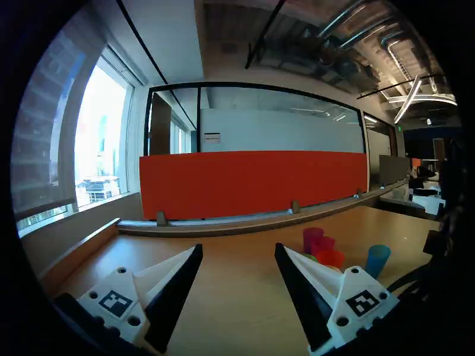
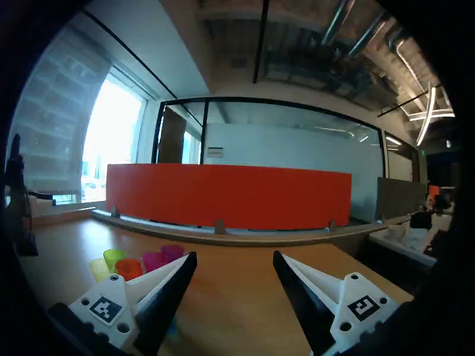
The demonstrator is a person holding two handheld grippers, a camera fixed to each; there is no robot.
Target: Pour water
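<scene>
Both grippers gape wide above the wooden desk (image 1: 237,308), holding nothing.
The coloured cups (image 1: 323,246) stand just past the right finger of the left gripper (image 1: 238,246) and beside the left finger of the right gripper (image 2: 234,254).

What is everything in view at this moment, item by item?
small plastic cups: five; yellow, green, orange, pink, purple; clustered on the table, left of the right gripper's fingers
blue plastic cup: one; blue; beside the cluster
wooden table: one; light brown; under everything
orange-red divider panel: one; along the table's far edge
window: one; bright; far left
left gripper: one; white and black; open above the table
right gripper: one; white and black; open above the table
</scene>
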